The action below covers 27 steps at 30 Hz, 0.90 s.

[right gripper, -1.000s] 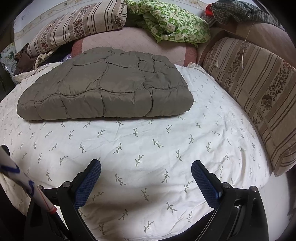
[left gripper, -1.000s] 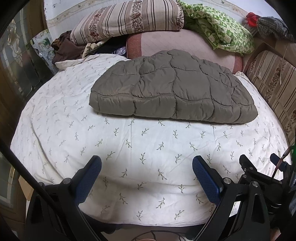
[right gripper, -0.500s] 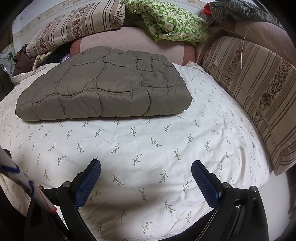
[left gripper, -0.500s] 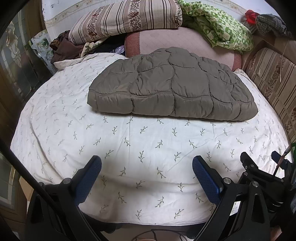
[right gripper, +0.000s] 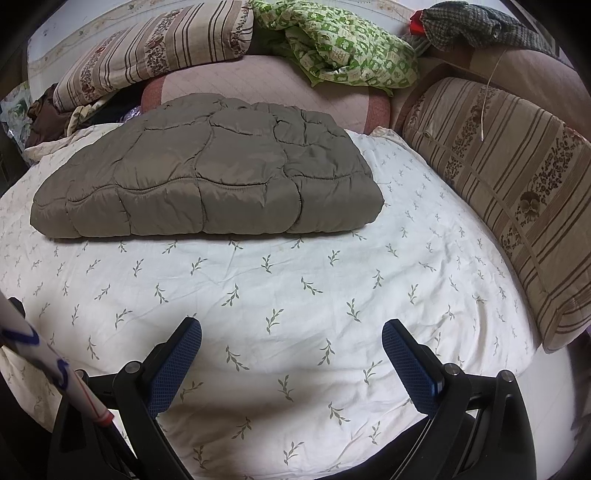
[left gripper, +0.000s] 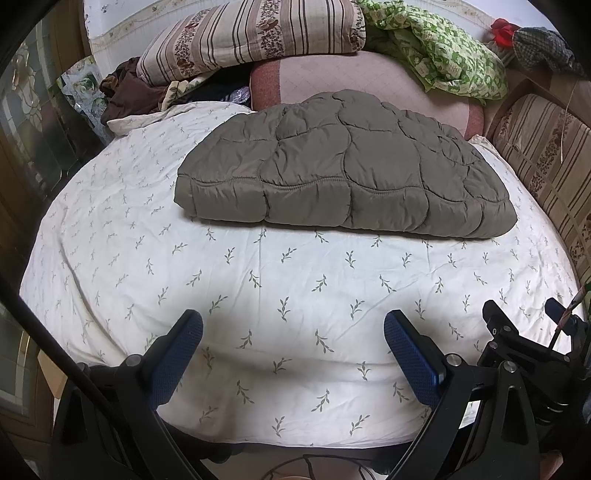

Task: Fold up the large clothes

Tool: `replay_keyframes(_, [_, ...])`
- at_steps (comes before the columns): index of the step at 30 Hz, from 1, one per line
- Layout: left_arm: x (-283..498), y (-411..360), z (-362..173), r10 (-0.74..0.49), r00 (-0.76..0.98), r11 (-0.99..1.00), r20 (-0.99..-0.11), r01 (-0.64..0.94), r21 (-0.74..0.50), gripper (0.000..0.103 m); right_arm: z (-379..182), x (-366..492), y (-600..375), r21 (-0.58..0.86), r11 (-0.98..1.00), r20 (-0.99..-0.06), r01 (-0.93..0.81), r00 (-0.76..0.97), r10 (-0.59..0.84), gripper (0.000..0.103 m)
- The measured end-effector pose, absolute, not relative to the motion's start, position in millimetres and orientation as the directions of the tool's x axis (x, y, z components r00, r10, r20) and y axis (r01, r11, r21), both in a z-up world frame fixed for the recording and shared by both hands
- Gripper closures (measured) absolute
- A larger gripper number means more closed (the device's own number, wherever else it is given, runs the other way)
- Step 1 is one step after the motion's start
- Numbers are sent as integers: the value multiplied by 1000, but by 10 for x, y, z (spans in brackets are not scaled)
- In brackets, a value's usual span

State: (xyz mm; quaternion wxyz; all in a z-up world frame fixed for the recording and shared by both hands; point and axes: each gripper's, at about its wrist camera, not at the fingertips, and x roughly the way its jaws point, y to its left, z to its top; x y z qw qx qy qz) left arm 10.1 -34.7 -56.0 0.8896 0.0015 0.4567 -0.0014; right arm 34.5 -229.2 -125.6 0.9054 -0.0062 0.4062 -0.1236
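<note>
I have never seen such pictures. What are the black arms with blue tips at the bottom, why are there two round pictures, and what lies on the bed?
There is no robot here. A person holds a two-finger gripper in each hand, and each gripper carries a wide-angle camera that looks forward along its fingers. That lens makes the pictures round and bent.

One picture comes from the left gripper, the other from the right gripper. The black arms are the fingers, and the blue tips are their pads. Both grippers are open and hold nothing.

On the white bed sheet with a leaf print lies a grey-brown quilted jacket, folded into a thick, neat bundle. Neither gripper touches it. Behind it are a pink cushion, a striped quilt and a green patterned cloth. Another striped quilt lies along the right side.
</note>
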Motion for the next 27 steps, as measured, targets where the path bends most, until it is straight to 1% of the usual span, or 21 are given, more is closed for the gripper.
replay_keyframes(13, [110,-376,-555,-7,583,1000,-812,15,2,5,-1244,347,-2288,-120,969,-736,214,636,-231,3])
replay_keyframes(17, [122,-377,-565,-2,582,1000,-813,14,8,5,-1239,333,-2301,-132,966,-722,221,647,-247,3])
replay_keyframes(23, [120,-396,-569,-2,581,1000,-814,18,11,5,-1253,342,-2338,-102,973,-738,209,639,-215,3])
replay_keyframes(27, [114,-423,-565,1,579,1000,-816,20,16,5,-1263,336,-2322,-114,973,-740,200,636,-218,3])
